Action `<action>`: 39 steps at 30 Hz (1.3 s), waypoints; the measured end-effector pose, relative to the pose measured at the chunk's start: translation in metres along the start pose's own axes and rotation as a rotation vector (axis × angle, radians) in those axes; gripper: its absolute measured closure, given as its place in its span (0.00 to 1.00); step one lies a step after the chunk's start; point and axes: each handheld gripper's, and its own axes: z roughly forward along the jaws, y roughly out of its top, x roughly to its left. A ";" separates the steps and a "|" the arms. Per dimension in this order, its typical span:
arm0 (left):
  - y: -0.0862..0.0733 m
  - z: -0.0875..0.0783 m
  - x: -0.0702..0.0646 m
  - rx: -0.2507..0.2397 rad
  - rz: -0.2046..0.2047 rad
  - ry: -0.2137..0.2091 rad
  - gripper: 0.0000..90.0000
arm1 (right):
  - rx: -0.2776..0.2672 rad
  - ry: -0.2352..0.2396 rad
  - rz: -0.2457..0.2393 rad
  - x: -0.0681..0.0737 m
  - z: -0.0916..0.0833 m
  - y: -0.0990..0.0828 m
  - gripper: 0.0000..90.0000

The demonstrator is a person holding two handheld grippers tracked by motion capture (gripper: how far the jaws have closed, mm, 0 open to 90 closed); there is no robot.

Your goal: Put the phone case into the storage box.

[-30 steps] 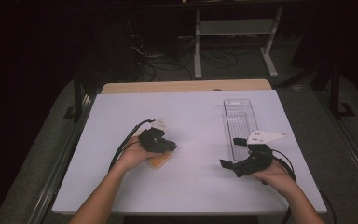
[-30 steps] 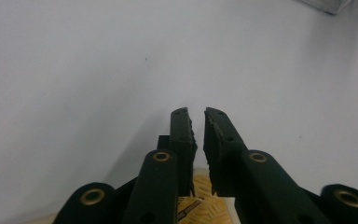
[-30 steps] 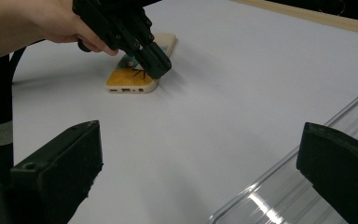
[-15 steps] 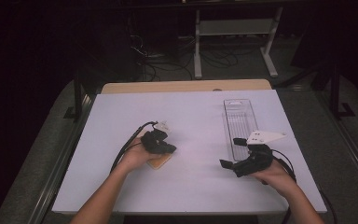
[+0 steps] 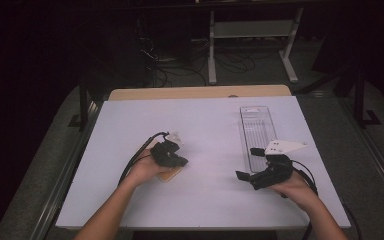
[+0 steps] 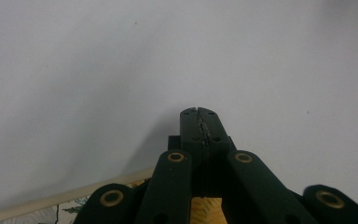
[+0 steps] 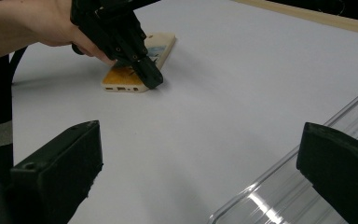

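A phone [image 5: 170, 174] in a cream and yellow case lies flat on the white table sheet [image 5: 210, 130], left of centre. My left gripper [image 5: 182, 161] sits over it, jaws pressed together with nothing between them [image 6: 199, 112]. Its tips point down at the sheet just past the phone's edge [image 6: 74, 193]. From the right gripper view the left gripper [image 7: 151, 80] reaches the near long side of the phone [image 7: 121, 80]. My right gripper [image 5: 247, 163] is held low at the right, jaws wide apart and empty [image 7: 200, 140], beside the near end of a clear plastic tray [image 5: 256, 125].
The clear tray's rim [image 7: 279, 186] runs along the right side of the sheet, long axis front to back. A bare wooden strip [image 5: 200, 93] borders the far edge. Cables trail from both grippers toward the person. Dark floor and a metal stand [image 5: 250, 30] lie beyond the table.
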 end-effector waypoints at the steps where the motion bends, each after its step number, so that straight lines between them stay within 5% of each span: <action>1: -0.002 -0.001 -0.001 0.006 -0.016 0.000 1.00 | -0.001 -0.001 -0.002 0.000 0.000 0.000 0.00; 4: -0.008 -0.006 -0.005 0.020 -0.042 0.007 1.00 | 0.000 0.000 -0.001 0.000 0.000 0.000 0.00; 5: -0.009 -0.009 -0.004 0.040 -0.014 0.010 1.00 | -0.001 0.000 -0.002 0.000 0.000 0.000 0.00; 9: -0.017 -0.014 -0.009 0.035 -0.030 0.015 1.00 | -0.003 0.001 0.001 0.000 0.000 0.000 0.00; 10: -0.018 -0.016 -0.008 0.040 -0.007 0.020 1.00 | -0.003 0.001 0.002 0.000 0.000 0.000 0.00; 13: -0.025 -0.020 -0.013 0.038 -0.039 0.025 1.00 | -0.004 0.000 0.000 0.000 0.000 0.000 0.00; 18: -0.035 -0.028 -0.014 0.053 -0.032 0.033 1.00 | -0.005 -0.002 0.002 0.000 0.000 0.000 0.00; 39: -0.094 -0.077 -0.003 0.042 -0.141 0.139 1.00 | -0.004 -0.006 0.001 -0.001 0.001 0.000 0.00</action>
